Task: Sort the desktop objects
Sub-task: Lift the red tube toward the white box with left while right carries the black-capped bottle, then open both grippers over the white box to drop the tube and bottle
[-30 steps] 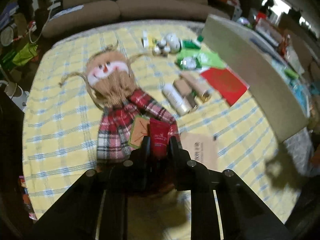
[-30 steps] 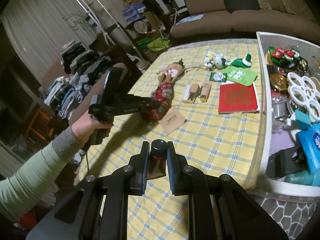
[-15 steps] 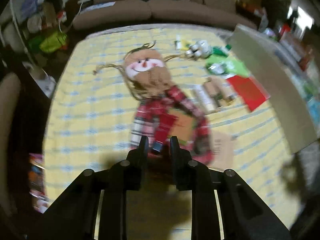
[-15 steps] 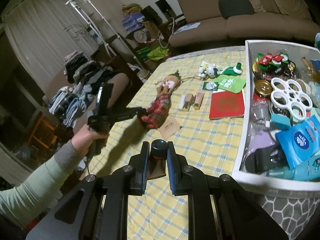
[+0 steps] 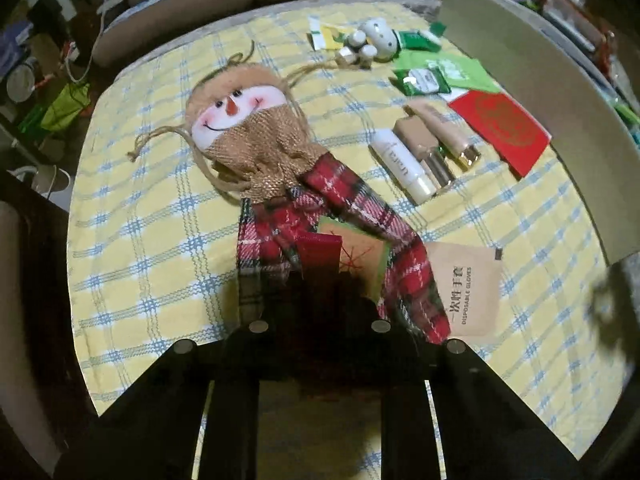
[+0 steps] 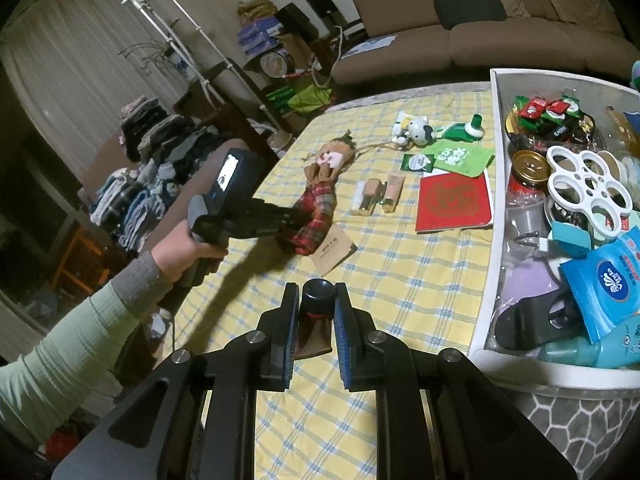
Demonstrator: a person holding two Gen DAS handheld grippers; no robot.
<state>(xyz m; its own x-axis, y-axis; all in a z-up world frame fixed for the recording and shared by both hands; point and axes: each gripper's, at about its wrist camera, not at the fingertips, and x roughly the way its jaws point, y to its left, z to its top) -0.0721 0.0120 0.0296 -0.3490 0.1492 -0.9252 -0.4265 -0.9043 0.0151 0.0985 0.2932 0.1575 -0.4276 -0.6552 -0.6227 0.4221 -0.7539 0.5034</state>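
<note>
A table (image 6: 404, 280) covered in a yellow checked cloth holds scattered small items. The left hand-held gripper (image 5: 320, 280) points steeply down over a snowman doll (image 5: 256, 136) with a burlap beard and red plaid scarf. Its jaws are closing on a red tube (image 5: 319, 250), whose flat crimped end sticks out past the fingertips above the doll's scarf. Just beside the scarf lies a tan packet (image 5: 466, 288) printed "DISPOSABLE GLOVES" under a line of Chinese characters.

The right hand-held gripper (image 6: 316, 304) hangs over the near side of the table, its blue-padded jaws nearly closed on a dark tube with a black cap (image 6: 317, 294).

Farther along the table lie three cosmetic tubes (image 5: 424, 156) side by side; the white one's lettering is too blurred to read. Beside them sits a red envelope (image 6: 454, 202) with a round gold emblem, then a green sachet (image 6: 462, 158) marked "EDI". A white bin (image 6: 494, 216) at the table's right edge holds a blue tissue pack (image 6: 608, 286) whose logo reads "Vinda".
</note>
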